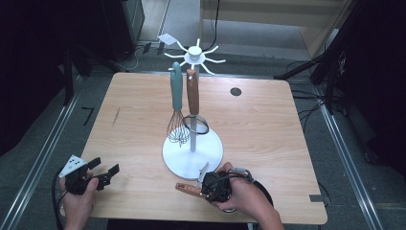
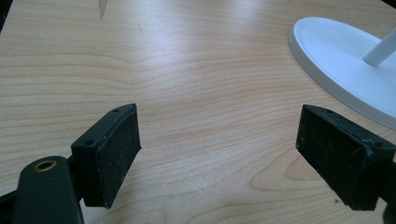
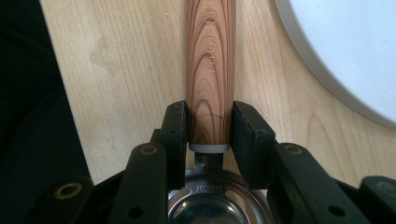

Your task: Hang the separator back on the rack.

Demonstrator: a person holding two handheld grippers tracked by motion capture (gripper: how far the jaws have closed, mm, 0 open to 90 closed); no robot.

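Holding the wooden-handled utensil (image 3: 210, 70) tight near its metal end, the right gripper (image 1: 215, 186) is clamped on it low at the table's (image 1: 268, 129) front edge, beside the white rack base (image 1: 191, 158). Lift it level and slowly. Letters run along the handle, too blurry to read. The left gripper (image 1: 98, 173) hangs wide apart, empty.

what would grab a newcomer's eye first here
Mid-table stands a white rack with spoked hooks on top, a teal whisk and a wooden-handled tool hanging side by side. At the near edge the right gripper is clamped on a wooden handle lying beside the rack's base, a steel bowl end just behind the jaws. The left gripper is open over bare table at near left.
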